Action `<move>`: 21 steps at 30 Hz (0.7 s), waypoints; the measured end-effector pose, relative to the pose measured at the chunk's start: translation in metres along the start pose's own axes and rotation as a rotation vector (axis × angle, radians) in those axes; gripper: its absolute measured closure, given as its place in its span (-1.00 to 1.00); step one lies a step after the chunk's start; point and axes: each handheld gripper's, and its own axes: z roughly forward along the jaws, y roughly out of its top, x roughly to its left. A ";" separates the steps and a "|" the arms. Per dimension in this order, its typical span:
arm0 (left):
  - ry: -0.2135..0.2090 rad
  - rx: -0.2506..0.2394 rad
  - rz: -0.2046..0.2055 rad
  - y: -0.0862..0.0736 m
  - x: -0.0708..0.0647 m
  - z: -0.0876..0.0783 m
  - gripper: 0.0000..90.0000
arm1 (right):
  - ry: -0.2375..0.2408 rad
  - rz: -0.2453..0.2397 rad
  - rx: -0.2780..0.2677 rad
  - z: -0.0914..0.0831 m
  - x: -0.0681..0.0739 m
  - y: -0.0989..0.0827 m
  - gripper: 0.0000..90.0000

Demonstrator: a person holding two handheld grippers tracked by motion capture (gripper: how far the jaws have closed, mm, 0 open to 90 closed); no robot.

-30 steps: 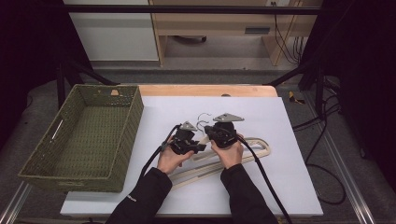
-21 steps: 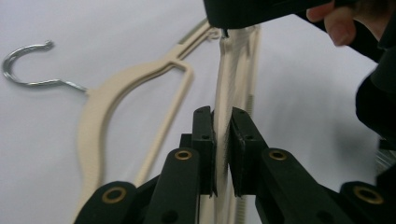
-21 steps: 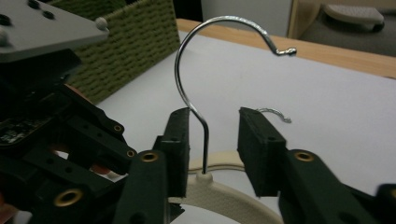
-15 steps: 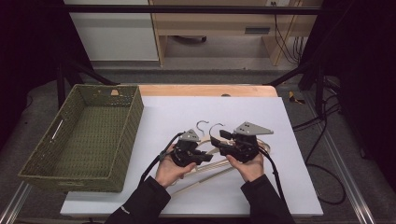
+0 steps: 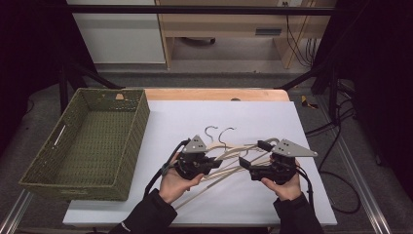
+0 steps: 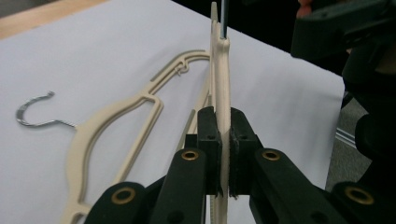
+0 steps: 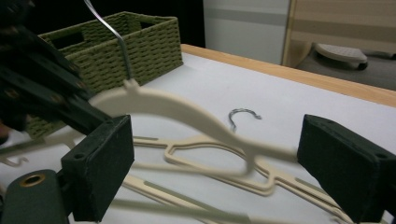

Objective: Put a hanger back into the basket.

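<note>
High view: two cream hangers, each with one metal hook, near the middle of the white counter (image 5: 302,195). One green woven basket (image 5: 85,146) sits at 9 o'clock from them, well apart.

Left hand-held gripper (image 5: 207,165): jaws clamped on the raised hanger (image 5: 233,155). The left gripper view confirms it: both pads pressed flat against the thin cream bar of that hanger (image 6: 222,93), which runs away toward 12 o'clock.

Second hanger (image 6: 116,130): flat on the counter, at 10 o'clock from the left jaws in that view, its hook (image 6: 35,112) pointing to 9 o'clock.

Right hand-held gripper (image 5: 260,160): jaws have just been opening and now stand wide apart. In the right gripper view the raised hanger's arm (image 7: 187,112) crosses between the pads without touching either; its wire hook (image 7: 109,35) rises toward 11 o'clock.

Count: hangers 2, hooks 2, baskets 1, hand-held grippers 2.
</note>
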 end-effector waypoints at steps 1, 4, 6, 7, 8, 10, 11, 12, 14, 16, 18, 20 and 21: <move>0.006 -0.010 -0.001 0.001 0.001 -0.004 0.90 | -0.016 0.004 -0.005 -0.004 -0.004 -0.003 -0.78; 0.022 -0.041 -0.005 0.004 0.003 -0.018 0.90 | -0.042 0.008 -0.010 -0.007 -0.007 -0.006 -0.80; 0.036 -0.054 -0.008 0.007 0.005 -0.028 0.90 | -0.071 0.014 -0.013 -0.011 -0.011 -0.010 -0.82; 0.045 -0.061 -0.008 0.008 0.007 -0.034 0.90 | -0.074 0.013 -0.012 -0.011 -0.012 -0.011 -0.83; 0.051 -0.066 -0.008 0.010 0.008 -0.039 0.90 | -0.074 0.013 -0.012 -0.011 -0.012 -0.011 -0.83; 0.063 -0.081 -0.005 0.014 0.011 -0.051 0.90 | -0.077 0.015 -0.003 -0.012 -0.014 -0.013 -0.83; 0.067 -0.086 -0.003 0.016 0.013 -0.057 0.90 | -0.074 0.018 0.000 -0.012 -0.014 -0.014 -0.83; 0.073 -0.100 -0.004 0.017 0.014 -0.063 0.90 | -0.073 0.021 0.000 -0.012 -0.015 -0.014 -0.83; 0.087 -0.113 0.001 0.022 0.018 -0.075 0.90 | -0.075 0.022 -0.003 -0.013 -0.017 -0.015 -0.84; 0.106 -0.122 0.006 0.026 0.021 -0.087 0.90 | -0.080 0.028 -0.001 -0.013 -0.018 -0.016 -0.84; 0.124 -0.126 0.012 0.030 0.026 -0.100 0.90 | -0.083 0.030 -0.001 -0.014 -0.020 -0.017 -0.85; 0.139 -0.132 0.016 0.033 0.031 -0.113 0.90 | -0.090 0.030 -0.001 -0.015 -0.022 -0.018 -0.85; 0.148 -0.138 0.017 0.035 0.035 -0.121 0.90 | -0.094 0.030 -0.003 -0.015 -0.022 -0.018 -0.85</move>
